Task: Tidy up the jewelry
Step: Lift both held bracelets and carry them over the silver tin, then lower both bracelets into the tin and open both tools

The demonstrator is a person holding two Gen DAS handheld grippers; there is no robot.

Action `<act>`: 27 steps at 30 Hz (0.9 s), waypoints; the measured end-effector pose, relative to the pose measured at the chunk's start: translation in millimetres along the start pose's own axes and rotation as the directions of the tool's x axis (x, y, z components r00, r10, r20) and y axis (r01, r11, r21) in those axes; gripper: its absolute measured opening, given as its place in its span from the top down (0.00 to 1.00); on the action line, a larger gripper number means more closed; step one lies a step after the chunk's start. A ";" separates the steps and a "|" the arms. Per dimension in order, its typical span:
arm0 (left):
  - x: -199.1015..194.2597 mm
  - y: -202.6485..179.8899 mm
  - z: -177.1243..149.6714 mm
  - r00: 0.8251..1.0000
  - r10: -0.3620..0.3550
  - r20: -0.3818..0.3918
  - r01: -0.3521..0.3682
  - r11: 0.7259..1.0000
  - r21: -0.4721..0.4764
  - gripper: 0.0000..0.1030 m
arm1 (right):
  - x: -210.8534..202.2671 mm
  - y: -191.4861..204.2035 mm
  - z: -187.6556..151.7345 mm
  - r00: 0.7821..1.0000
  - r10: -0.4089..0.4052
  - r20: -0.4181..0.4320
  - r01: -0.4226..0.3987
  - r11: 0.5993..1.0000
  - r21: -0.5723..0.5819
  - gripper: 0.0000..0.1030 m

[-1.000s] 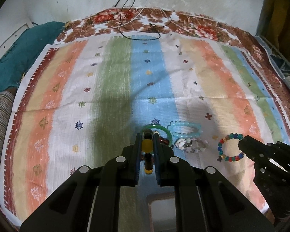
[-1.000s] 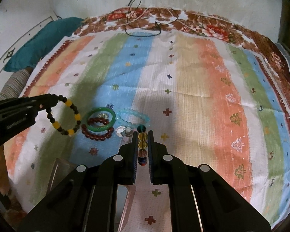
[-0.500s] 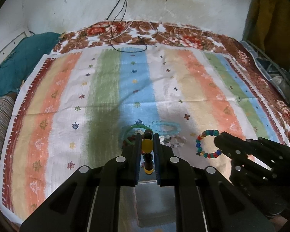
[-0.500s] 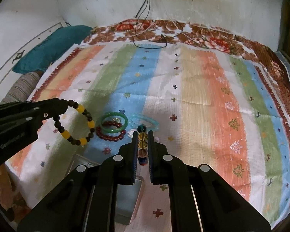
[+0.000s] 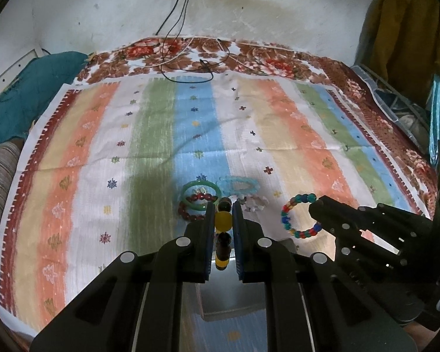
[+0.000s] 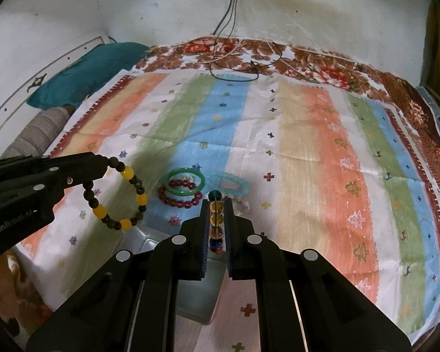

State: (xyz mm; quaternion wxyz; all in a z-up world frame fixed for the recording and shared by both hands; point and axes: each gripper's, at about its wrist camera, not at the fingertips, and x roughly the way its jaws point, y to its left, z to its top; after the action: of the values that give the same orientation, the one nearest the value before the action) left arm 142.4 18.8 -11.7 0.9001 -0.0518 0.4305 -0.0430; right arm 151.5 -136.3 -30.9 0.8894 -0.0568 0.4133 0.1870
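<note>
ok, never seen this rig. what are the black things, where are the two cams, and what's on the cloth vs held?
There is no robot arm here: a person holds a two-finger gripper in each hand, and each carries a fisheye camera looking forward along its fingers.

In the left wrist view, the left gripper is shut on a dark and yellow bead bracelet; the right gripper shows at the side.

In the right wrist view, the right gripper is shut on a multicoloured bead bracelet.

On the striped cloth lie a green bangle, a dark red bead bracelet, a pale blue bead bracelet and something clear I can't identify. Below the grippers is a shiny tray.
</note>
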 end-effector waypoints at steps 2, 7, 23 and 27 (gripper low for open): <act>-2.2 0.7 -2.9 1.000 -0.003 -0.003 0.003 1.000 -0.006 0.89 | -2.2 2.3 -2.3 1.000 0.006 0.001 -0.006 1.000 -0.003 0.90; -11.7 -1.3 -12.6 1.000 -0.017 0.002 0.017 1.000 -0.002 0.89 | -10.5 7.7 -10.2 1.000 0.015 0.009 -0.015 1.000 -0.006 0.90; -28.3 -7.7 -38.0 1.000 -0.016 -0.005 0.016 1.000 0.017 0.87 | -23.7 17.0 -38.8 0.999 0.038 -0.012 -0.038 0.999 -0.007 0.89; -27.7 -2.9 -35.4 0.999 0.034 0.007 -0.034 0.999 0.009 0.72 | -21.5 12.7 -38.0 1.000 0.024 -0.015 -0.024 1.000 0.004 0.67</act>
State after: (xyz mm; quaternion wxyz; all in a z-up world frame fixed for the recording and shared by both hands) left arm 97.3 17.4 -12.1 0.9023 -0.0404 0.4281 -0.0296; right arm 106.9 -140.4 -38.7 0.8841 -0.0514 0.4210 0.1962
